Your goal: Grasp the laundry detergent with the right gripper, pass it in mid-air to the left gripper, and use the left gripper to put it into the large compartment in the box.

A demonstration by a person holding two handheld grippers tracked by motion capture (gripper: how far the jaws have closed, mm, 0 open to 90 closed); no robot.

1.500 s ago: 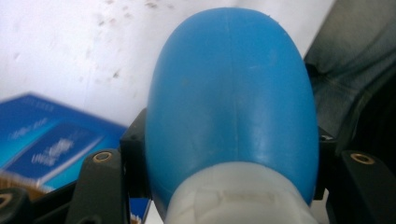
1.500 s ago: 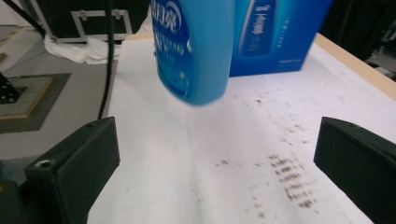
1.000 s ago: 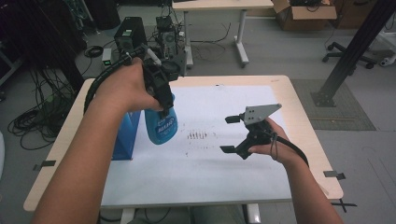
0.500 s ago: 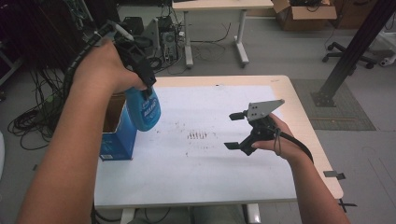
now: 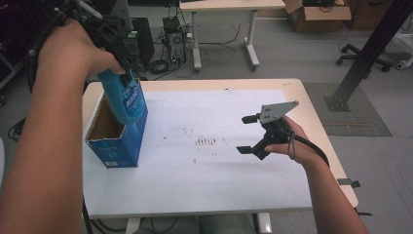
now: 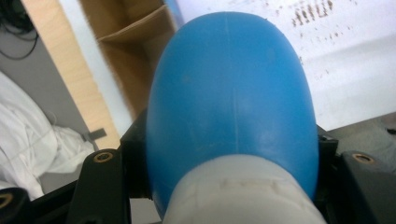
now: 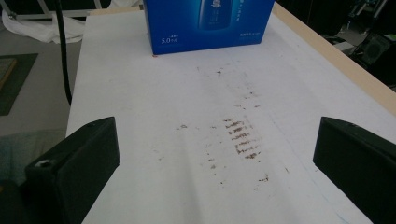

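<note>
My left gripper (image 5: pixel 116 72) is shut on the white neck of a blue bottle (image 5: pixel 126 101), which hangs tilted, base down, over the open top of a blue carton (image 5: pixel 116 148) at the table's left edge. In the left gripper view the bottle (image 6: pixel 233 93) sits between my jaws, with the carton's brown inside (image 6: pixel 135 60) beyond it. My right gripper (image 5: pixel 247 134) hovers over the right half of the table, open with nothing between its jaws. The right gripper view has my right gripper (image 7: pixel 215 158) facing the carton (image 7: pixel 210 23) across the sheet.
A white sheet (image 5: pixel 204 170) covers most of the wooden table (image 5: pixel 311 112) and has brown smudges (image 5: pixel 207 142) at its middle. On the floor behind are computer cases (image 5: pixel 136 36), cables, another table (image 5: pixel 224 7) and a black post (image 5: pixel 365 53).
My left hand has carried the bottle up and to the left, from above the sheet beside the carton to over the carton's open top. The right gripper has stayed about where it was.
</note>
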